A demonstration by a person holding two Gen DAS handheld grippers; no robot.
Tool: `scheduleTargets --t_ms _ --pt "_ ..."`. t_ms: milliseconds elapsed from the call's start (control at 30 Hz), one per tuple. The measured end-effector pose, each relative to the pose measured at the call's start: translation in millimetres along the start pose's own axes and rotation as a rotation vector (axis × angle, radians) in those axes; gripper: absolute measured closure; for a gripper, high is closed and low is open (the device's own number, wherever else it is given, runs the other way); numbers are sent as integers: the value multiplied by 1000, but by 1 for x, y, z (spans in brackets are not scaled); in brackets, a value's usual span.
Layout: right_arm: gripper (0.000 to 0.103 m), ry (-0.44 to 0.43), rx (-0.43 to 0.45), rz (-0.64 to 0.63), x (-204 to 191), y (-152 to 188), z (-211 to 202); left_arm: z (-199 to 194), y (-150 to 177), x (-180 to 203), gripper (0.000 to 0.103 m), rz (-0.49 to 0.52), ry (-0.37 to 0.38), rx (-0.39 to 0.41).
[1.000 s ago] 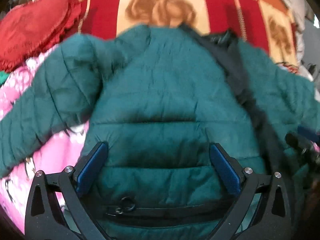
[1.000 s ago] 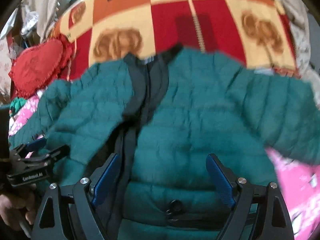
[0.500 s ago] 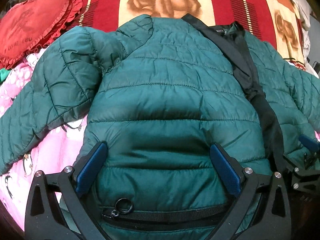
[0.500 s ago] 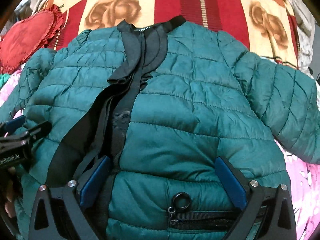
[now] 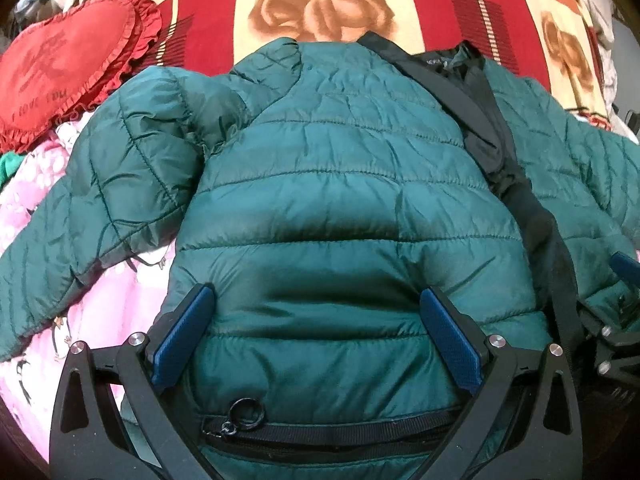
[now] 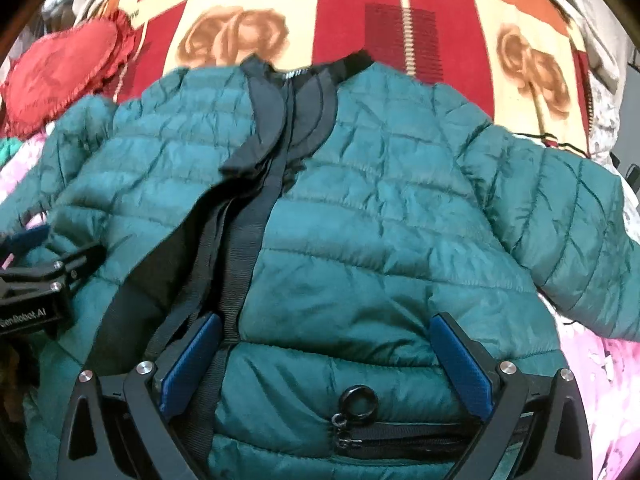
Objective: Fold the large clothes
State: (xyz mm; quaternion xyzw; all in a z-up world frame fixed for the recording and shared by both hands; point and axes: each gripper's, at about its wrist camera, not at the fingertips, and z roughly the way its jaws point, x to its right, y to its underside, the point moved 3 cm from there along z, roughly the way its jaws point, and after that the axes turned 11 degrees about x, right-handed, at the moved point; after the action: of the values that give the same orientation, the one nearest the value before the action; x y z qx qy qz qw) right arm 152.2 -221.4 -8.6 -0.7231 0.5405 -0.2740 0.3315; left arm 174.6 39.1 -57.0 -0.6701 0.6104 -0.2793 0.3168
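Observation:
A dark green quilted jacket [image 5: 340,200] lies front-up on the bed, collar far, sleeves spread to both sides. Its black zip placket [image 6: 248,240] runs down the middle, slightly open. My left gripper [image 5: 318,290] stands open low over the jacket's left front panel, padded fabric bulging between its blue pads [image 5: 184,336], just above a pocket zip ring [image 5: 246,412]. My right gripper [image 6: 326,317] is open wide over the right front panel beside the placket, also above a pocket zip ring [image 6: 358,400]. Each gripper shows at the edge of the other's view, the left gripper [image 6: 40,280] and the right gripper [image 5: 616,320].
A red heart-shaped cushion [image 5: 68,60] lies at the far left beside the left sleeve [image 5: 100,200]. A red and cream rose-patterned blanket [image 5: 320,8] covers the bed beyond the collar. Pink floral bedding [image 5: 80,320] shows under the sleeves on both sides [image 6: 600,380].
The jacket was blurred and moving a second ago and now lies still, spread flat. My right gripper's jaws have widened. The left gripper has stayed put.

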Motion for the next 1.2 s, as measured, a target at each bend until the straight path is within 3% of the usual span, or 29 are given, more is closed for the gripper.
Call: scheduleTargets --t_ms 133,267,367,467,533,600,767,900,1000,1200 --pt "1 36 228 -13 9 -19 -54 -27 -6 -15 0 -67 37 95" --pt "1 31 291 33 15 -14 -84 -82 -24 -53 0 -156 53 257" --pt "1 -23 274 68 7 -8 -89 -135 -40 -103 0 -233 50 357" --pt "1 -82 248 37 -9 -4 -87 -159 -42 -145 0 -238 30 355" --pt "1 -106 212 -25 -25 2 -80 -170 -28 -185 0 -235 -31 349" --pt "1 -118 158 -59 -33 10 -68 -168 -3 -221 0 -268 -67 312" --pt "1 -79 4 -69 -35 33 -37 -154 74 -296 5 -521 -103 243" --pt "1 -72 -9 -60 -32 38 -33 -143 116 -321 5 -679 -154 257" --pt "0 -63 -1 -76 -33 42 -32 -125 124 -339 5 -798 -120 266" --pt "0 -61 1 -78 -33 42 -31 -96 113 -373 5 -939 -55 309"
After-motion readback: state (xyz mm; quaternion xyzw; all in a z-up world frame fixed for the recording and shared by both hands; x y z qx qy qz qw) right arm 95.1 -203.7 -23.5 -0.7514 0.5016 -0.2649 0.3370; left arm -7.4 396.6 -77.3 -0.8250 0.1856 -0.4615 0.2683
